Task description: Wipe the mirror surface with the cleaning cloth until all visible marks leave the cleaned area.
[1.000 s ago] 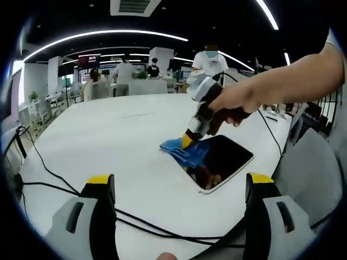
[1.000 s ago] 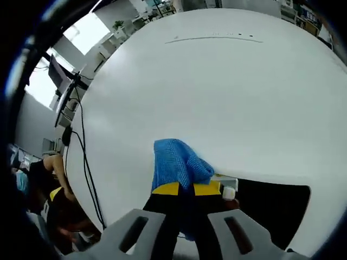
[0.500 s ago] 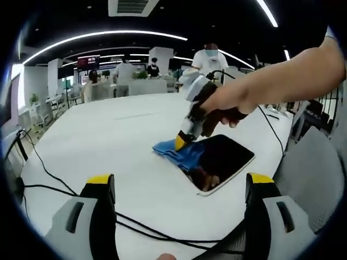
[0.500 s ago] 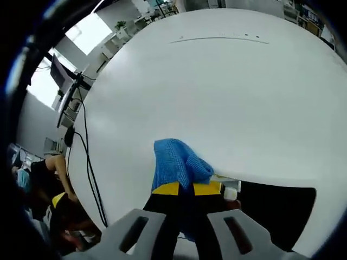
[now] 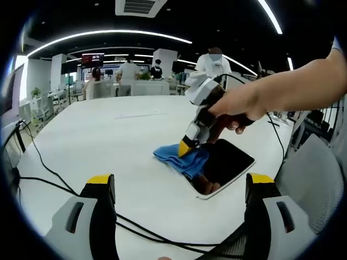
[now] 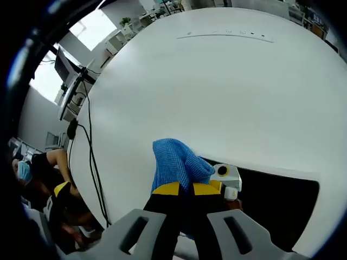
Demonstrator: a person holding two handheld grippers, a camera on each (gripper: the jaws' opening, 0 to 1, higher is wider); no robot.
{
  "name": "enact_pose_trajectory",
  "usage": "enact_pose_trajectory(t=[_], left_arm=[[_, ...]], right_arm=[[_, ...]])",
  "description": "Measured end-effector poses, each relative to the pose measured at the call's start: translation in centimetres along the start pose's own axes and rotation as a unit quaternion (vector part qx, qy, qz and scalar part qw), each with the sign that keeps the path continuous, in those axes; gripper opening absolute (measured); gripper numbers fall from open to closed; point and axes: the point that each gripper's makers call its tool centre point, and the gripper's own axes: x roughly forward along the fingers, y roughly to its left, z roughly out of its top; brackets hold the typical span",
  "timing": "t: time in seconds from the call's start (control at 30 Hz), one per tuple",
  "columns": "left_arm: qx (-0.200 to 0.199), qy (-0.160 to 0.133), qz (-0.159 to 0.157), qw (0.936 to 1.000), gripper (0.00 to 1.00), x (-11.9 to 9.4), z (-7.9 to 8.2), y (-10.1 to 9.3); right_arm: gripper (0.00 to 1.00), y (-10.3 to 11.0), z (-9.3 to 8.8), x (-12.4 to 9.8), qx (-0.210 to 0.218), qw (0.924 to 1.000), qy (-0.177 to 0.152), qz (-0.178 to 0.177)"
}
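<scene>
Right gripper point(image 5: 185, 147), hand-held, jaws clamped, angled downward; left gripper point(image 5: 179, 187) spread wide.

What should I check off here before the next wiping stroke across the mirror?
1. Cloth gripped: ok. The right gripper is shut on the blue cloth.
2. Cloth touching the mirror: ok. It lies over the mirror's near-left edge, partly on the white table.
3. Mirror flat on the table and in view: ok.
4. Left gripper out of the way: ok. Its fingers are open, held back from the mirror.
5. Marks left on the glass: cannot tell. The dark surface shows reflections.
6. Black cables away from the mirror: ok.
</scene>
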Motion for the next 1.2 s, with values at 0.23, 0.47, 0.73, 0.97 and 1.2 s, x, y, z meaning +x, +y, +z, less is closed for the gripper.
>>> enact_pose_trajectory(t=[0.23,0.47,0.73,0.97,1.2], left_arm=[[-0.006,0.002,0.005,1.0,0.99,-0.2,-0.1,0.3],[-0.018,0.008,0.003,0.9998,0.99,-0.2,-0.5,0.2],[-0.013,0.005,0.009,0.9999,0.99,-0.3,-0.3,0.3],[-0.005,0.013,0.007,0.9999,0.99,-0.2,-0.5,0.2],[0.022,0.045,0.011,0.9987,0.99,-0.1,-0.9,0.3]], right_arm=[[0.01,0.6,-0.9,-0.2,-0.008,0.9999,0.007,0.004],[0.01,1.0,-1.8,-0.8,-0.012,0.9999,0.004,0.007],[0.01,1.3,-2.5,-1.0,-0.017,0.9997,0.007,0.013],[0.01,1.5,-3.1,-0.9,-0.016,0.9996,0.02,0.015],[0.01,1.3,-2.9,-0.4,-0.018,0.9993,0.026,0.018]])
